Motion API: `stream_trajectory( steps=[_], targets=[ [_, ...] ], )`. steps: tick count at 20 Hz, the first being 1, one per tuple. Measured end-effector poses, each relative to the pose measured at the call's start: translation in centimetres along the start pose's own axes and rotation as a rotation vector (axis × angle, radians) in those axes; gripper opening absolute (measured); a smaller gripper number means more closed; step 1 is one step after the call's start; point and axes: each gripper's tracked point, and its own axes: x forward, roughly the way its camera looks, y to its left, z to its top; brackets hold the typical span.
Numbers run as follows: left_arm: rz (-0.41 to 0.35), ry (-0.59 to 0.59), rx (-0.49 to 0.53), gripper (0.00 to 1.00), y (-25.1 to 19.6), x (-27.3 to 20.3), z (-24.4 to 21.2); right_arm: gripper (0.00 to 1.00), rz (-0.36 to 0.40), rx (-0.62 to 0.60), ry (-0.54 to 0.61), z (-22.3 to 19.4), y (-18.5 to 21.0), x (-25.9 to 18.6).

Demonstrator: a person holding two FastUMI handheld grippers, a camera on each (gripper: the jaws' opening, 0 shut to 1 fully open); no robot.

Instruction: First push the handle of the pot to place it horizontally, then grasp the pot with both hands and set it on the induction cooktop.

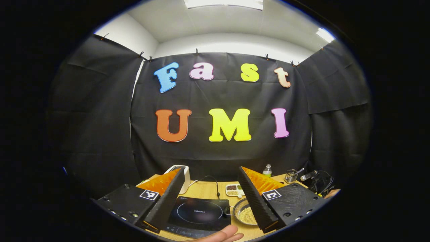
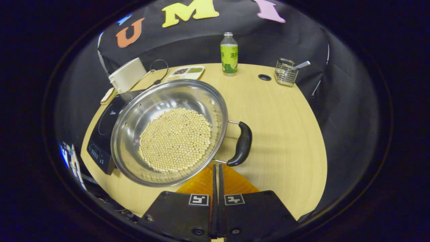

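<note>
The right gripper [image 2: 216,168], fingers pressed together, sits just before the shiny steel pot [image 2: 168,132] of pale beans [image 2: 175,139] — its black side handle [image 2: 242,144] level — resting partly on the black induction cooktop [image 2: 100,134]. The left gripper [image 1: 211,188] hangs spread wide above the cooktop — beyond, a divided tray [image 2: 184,72] holds grains.

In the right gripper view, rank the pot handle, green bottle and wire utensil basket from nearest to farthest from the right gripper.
1. Pot handle: just ahead of the right gripper, slightly right.
2. and 3. Wire utensil basket, far right, and green bottle, at the table's back edge near centre: too close to call.
</note>
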Motion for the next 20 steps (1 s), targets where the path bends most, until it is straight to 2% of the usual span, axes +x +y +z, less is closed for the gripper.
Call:
stream_trajectory(
  steps=[2,4,10,12,13,15,16,17,19,20],
  targets=[
    [0.008,-0.006,0.012,0.95,0.0,0.5,-0.2,0.01,-0.011,0.001,-0.009,0.5,-0.2,0.3],
    [-0.012,0.005,0.007,0.96,-0.9,0.8,-1.1,0.04,-0.022,-0.001,-0.019,0.9,-0.5,0.7],
    [-0.056,0.054,-0.014,0.95,-2.5,2.6,-4.0,0.02,-0.044,0.025,-0.043,1.5,-1.4,2.0],
    [-0.068,0.078,-0.019,0.96,-3.0,3.1,-5.2,0.04,-0.057,0.029,-0.063,2.1,-1.8,2.3],
    [-0.074,0.093,-0.019,1.0,-3.2,3.6,-5.9,0.02,-0.062,0.034,-0.075,2.4,-1.9,2.5],
    [-0.08,0.126,-0.017,0.95,-3.5,4.3,-7.6,0.04,-0.068,0.041,-0.095,2.9,-2.2,2.7],
    [-0.079,0.146,-0.019,0.95,-3.7,4.6,-8.6,0.01,-0.074,0.046,-0.105,3.0,-2.4,2.7],
    [-0.081,0.17,-0.023,0.95,-3.9,5.0,-9.8,0.04,-0.077,0.052,-0.121,3.2,-2.5,2.5],
    [-0.103,0.233,-0.053,0.96,-4.8,5.7,-12.5,0.05,-0.063,0.062,-0.152,3.3,-2.5,2.1],
    [-0.117,0.266,-0.074,0.96,-5.3,6.1,-13.9,0.12,-0.058,0.071,-0.163,3.2,-2.5,1.9]
  ],
)
